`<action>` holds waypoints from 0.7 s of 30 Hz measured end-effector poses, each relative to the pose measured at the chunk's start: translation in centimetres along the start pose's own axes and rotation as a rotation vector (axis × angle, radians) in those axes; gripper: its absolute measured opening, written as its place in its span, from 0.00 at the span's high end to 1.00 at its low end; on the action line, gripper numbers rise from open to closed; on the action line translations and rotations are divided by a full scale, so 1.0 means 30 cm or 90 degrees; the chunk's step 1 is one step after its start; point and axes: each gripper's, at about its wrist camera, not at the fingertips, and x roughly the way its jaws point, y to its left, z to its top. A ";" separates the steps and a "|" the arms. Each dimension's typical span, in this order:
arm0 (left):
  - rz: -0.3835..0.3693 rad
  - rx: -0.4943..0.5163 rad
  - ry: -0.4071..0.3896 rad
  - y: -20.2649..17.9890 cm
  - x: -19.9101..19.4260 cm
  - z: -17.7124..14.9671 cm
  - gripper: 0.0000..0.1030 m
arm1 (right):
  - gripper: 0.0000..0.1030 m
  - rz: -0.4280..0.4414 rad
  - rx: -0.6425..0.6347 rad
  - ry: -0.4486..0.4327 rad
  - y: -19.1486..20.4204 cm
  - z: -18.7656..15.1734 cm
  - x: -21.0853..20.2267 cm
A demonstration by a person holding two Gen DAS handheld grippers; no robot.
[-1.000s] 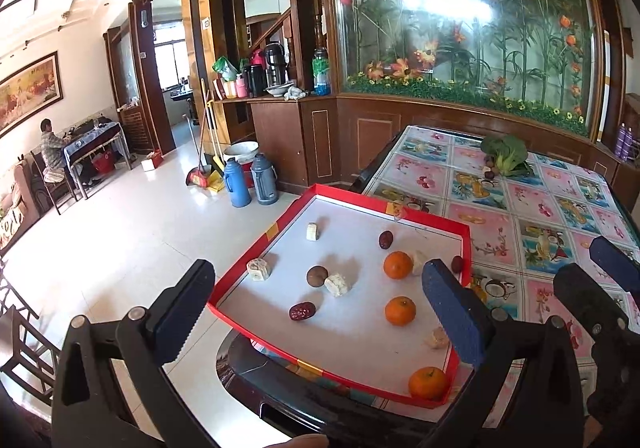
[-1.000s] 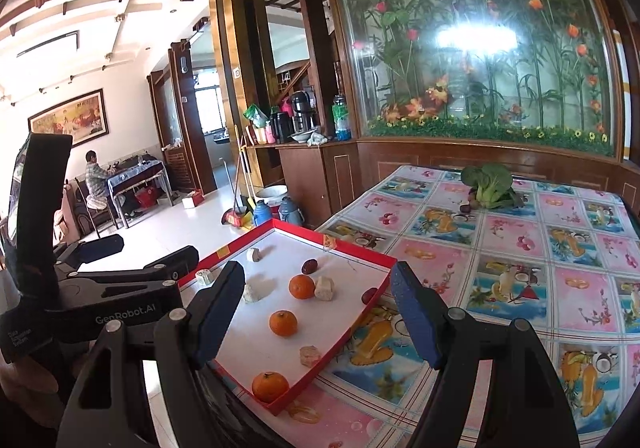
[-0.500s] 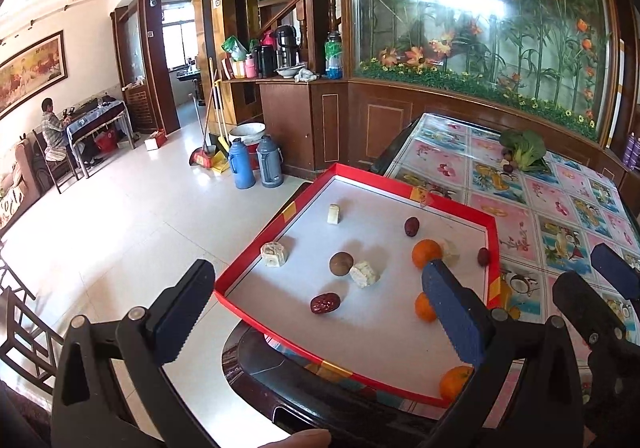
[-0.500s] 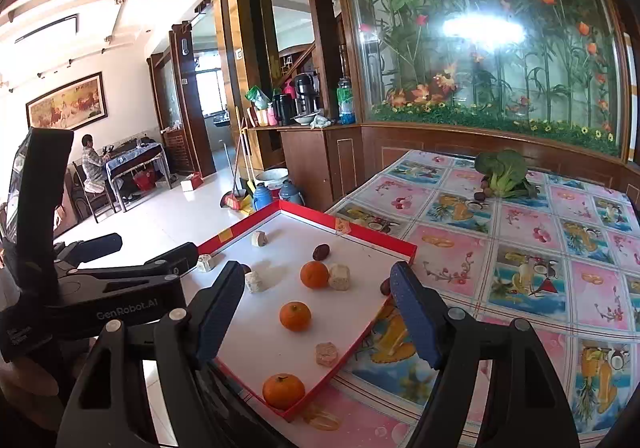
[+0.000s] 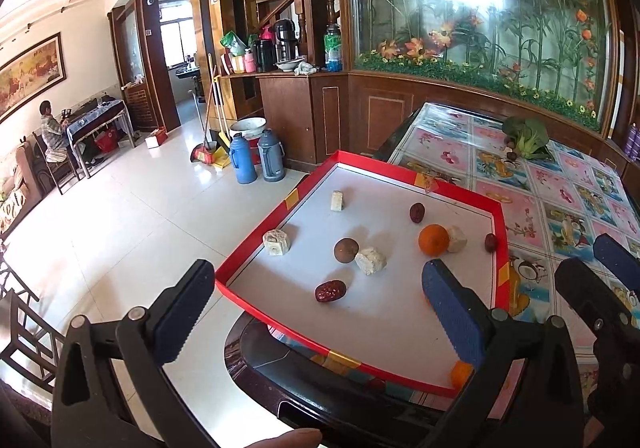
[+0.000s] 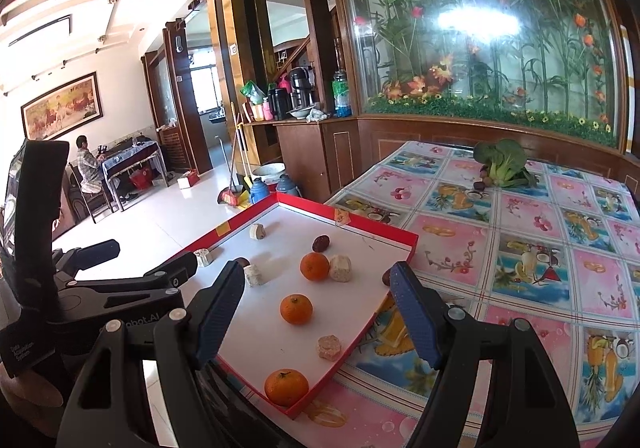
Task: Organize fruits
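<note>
A red-rimmed white tray (image 5: 394, 170) (image 6: 362, 222) lies on the table's near-left corner. On it lie three oranges (image 6: 296, 309) (image 6: 315, 266) (image 6: 286, 387), red dates (image 5: 330, 291) (image 6: 321, 243), a brown round fruit (image 5: 346, 249) and several pale chunks (image 5: 371, 259) (image 6: 340, 268). My left gripper (image 5: 316, 324) hovers open over the tray's near-left part, holding nothing. My right gripper (image 6: 318, 314) hangs open above the tray's near-right side, with the middle orange between its fingers' line of sight. The left gripper's body (image 6: 100, 284) shows at the left of the right wrist view.
A leafy green vegetable (image 6: 502, 164) with small dark fruits lies far back on the patterned tablecloth (image 6: 540, 256). Left of the table is open tiled floor with two flasks (image 5: 256, 162), a broom and a seated person (image 5: 52, 132) at a far table. A wood-panelled wall runs behind.
Both grippers have moved closer to the tray and slightly left, so the tray's contents look larger. Nothing was gripped; the fruits lie where they were.
</note>
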 end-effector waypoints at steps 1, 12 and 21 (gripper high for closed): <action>0.002 0.002 0.002 -0.001 0.001 -0.004 0.00 | 0.27 -0.001 0.000 0.003 -0.002 -0.002 0.001; 0.006 0.018 0.034 -0.005 0.040 -0.061 0.00 | 0.27 -0.010 0.023 0.044 -0.014 -0.046 0.037; 0.016 0.010 0.037 0.014 0.041 -0.070 0.00 | 0.27 -0.002 0.023 0.059 0.002 -0.060 0.045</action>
